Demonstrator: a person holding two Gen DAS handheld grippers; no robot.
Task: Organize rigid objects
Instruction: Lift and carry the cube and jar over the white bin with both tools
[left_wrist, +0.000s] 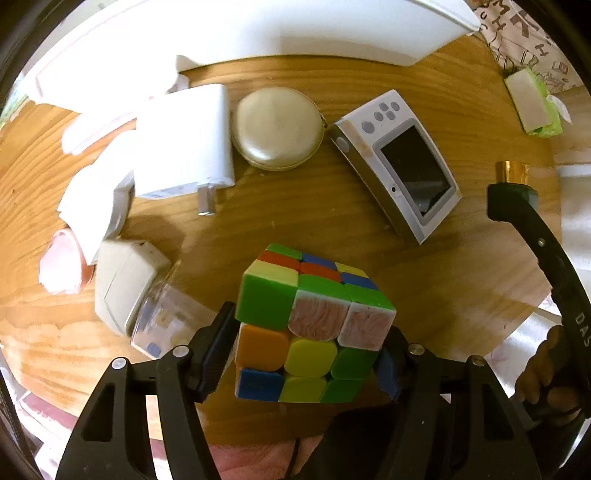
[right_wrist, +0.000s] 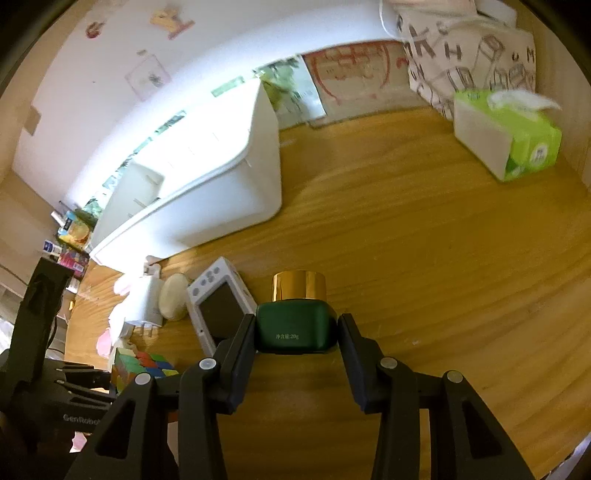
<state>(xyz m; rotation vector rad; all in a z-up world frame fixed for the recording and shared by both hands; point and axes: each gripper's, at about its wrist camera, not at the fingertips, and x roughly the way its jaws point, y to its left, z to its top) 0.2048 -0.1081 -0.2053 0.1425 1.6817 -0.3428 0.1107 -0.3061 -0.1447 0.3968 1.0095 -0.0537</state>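
Note:
My left gripper (left_wrist: 310, 343) is shut on a colourful puzzle cube (left_wrist: 310, 325) and holds it above the wooden table (left_wrist: 303, 218). The cube also shows in the right wrist view (right_wrist: 138, 365). My right gripper (right_wrist: 297, 332) is shut on a dark green jar with a gold lid (right_wrist: 297, 314), held over the table; its gold lid shows in the left wrist view (left_wrist: 511, 171). A large white bin (right_wrist: 207, 184) stands at the back left of the table.
On the table lie a white handheld game console (left_wrist: 400, 162), a round cream case (left_wrist: 277, 127), a white plug adapter (left_wrist: 184, 142), a clear bottle with a white cap (left_wrist: 144, 295) and pink-white items (left_wrist: 62, 269). A green tissue box (right_wrist: 506, 136) and a printed bag (right_wrist: 465, 51) sit at the far right.

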